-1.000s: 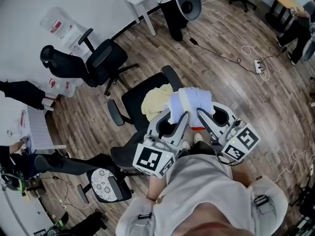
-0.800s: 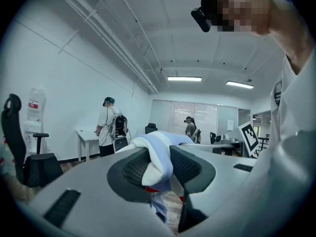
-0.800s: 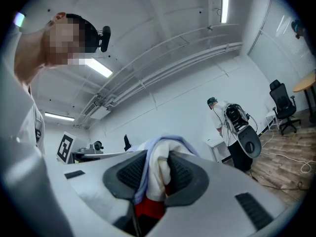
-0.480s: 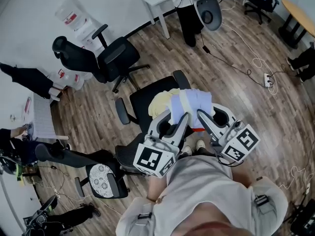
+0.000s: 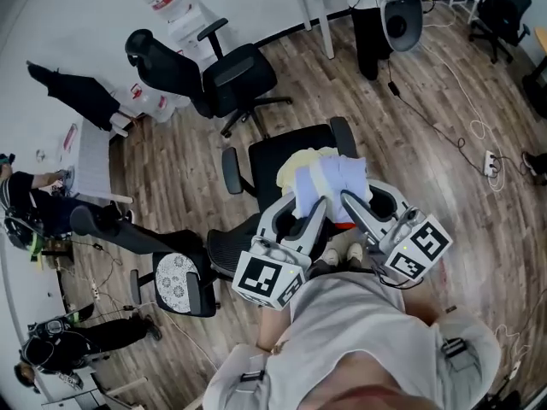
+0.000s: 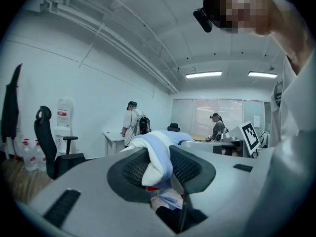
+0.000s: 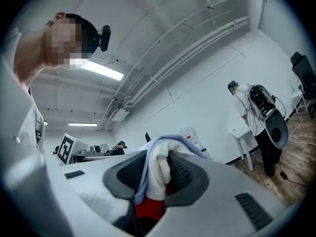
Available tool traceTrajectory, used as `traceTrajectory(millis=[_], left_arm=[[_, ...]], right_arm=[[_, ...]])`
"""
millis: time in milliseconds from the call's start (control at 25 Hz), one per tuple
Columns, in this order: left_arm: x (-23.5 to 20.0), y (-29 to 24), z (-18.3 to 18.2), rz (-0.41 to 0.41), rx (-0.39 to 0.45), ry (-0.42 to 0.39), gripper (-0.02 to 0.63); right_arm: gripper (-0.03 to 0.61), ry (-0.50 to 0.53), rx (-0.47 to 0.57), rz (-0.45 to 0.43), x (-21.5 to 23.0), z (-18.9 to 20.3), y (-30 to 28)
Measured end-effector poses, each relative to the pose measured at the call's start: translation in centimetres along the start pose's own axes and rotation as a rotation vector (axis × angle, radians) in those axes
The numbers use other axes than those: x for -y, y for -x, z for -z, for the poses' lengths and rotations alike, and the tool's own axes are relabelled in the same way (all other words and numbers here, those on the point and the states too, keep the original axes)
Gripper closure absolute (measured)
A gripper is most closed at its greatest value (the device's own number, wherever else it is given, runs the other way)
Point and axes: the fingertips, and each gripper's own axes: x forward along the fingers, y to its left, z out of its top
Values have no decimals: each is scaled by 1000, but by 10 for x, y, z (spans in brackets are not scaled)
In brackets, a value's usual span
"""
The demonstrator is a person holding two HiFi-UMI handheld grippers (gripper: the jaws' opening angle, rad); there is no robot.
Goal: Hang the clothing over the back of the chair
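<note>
Left gripper: the left gripper [image 5: 314,205] is at the near middle, just left of its twin; its jaws stand partly apart and pinch a thick fold of the clothing [image 5: 335,176], white and pale blue cloth filling the gap between the ribbed pads [image 6: 190,167]
Right gripper: the right gripper [image 5: 349,202] is just beside it on the right; its jaws are likewise partly apart and clamped on a fold of the same garment, with white and blue cloth and a bit of red squeezed between its pads [image 7: 180,174]
Clothing: a bunched bundle, pale blue and white with a yellow part on its left side, held by both tongs just beyond the person's chest and over the seat of the chair [image 5: 278,154]; whether it touches the seat cannot be told
Chair: black office chair directly ahead of the person, one armrest on the left and one on the far right of the bundle
Marker cubes: one on each gripper, near the person's body, the left cube [image 5: 266,280] lower than the right cube [image 5: 420,247]
Surroundings: wooden floor [image 5: 427,143]; a second black chair [image 5: 218,75] far left; water bottles [image 5: 164,0] by the far wall; a cable and power strip [image 5: 491,162] on the right
</note>
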Motion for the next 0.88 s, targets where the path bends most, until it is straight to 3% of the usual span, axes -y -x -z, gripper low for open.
traceTrajectory(millis=[240, 880], left_arm=[[-26, 27, 12, -103, -9, 37, 477], [-79, 81, 4, -83, 36, 51, 476]], right_arm=[[466, -23, -61, -98, -17, 22, -30], [466, 27, -86, -73, -70, 33, -84]])
